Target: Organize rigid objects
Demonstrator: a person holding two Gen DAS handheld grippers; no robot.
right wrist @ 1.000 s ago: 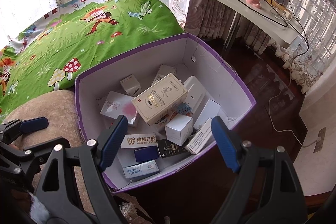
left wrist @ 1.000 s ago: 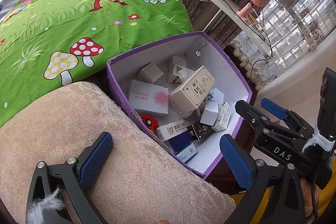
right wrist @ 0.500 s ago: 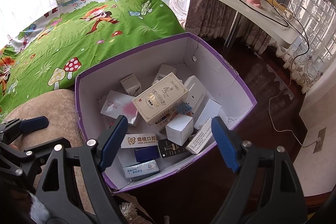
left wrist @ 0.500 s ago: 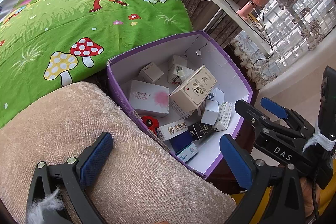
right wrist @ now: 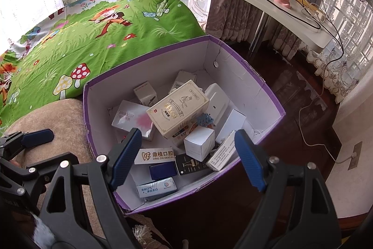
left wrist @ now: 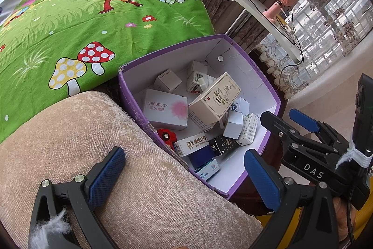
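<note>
The jaws of both grippers are seen spread wide with nothing between them. The right gripper (right wrist: pixel 187 160) is held above the near part of the box (right wrist: pixel 261 85), its pads framing the jumble inside; the left gripper (left wrist: pixel 184 176) is poised over the cushion (left wrist: pixel 70 144) just beside the box's near wall, with only the right-hand pad reaching over the box.

Risk is judged mainly from the clutter. The tan carton (right wrist: pixel 178 107) lies tilted on top of other packs near the box's middle, so a grasp on anything beneath it could tip it or send it sliding. The white cube (right wrist: pixel 199 142), the flat black pack (right wrist: pixel 190 163) and the leaning white pack (right wrist: pixel 222 151) are crowded together at the box's near wall, so a closing pad could catch two at once or wedge against the cardboard wall. Thin packs lying flat on the box floor, such as the blue one (right wrist: pixel 163 169), may slip out from between the pads.

The items to be organized are all inside the box, below and ahead of the right jaws; the dental carton (right wrist: pixel 157 155) lies nearest, just past the left-hand pad. From the left jaws they lie off to the right, behind the box's near wall.
</note>
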